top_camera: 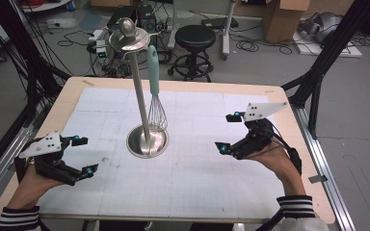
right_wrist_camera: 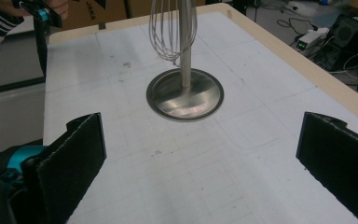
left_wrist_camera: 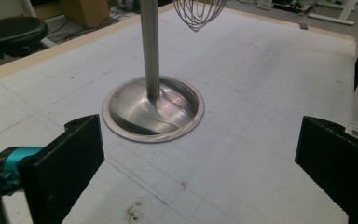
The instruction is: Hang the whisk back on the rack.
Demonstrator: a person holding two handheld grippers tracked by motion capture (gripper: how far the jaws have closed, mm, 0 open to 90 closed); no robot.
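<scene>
Both grippers (top_camera: pixel 83 155) (top_camera: pixel 230 132) agape; whisk (top_camera: pixel 156 91) hanging upright, wires downward, on stand (top_camera: pixel 143 96).

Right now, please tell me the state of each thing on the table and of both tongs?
Whisk: hanging from the stand's top, wires down, above the table.
Stand: upright, round base flat on the mat.
Left tongs: open, holding nothing.
Right tongs: open, holding nothing.
</scene>
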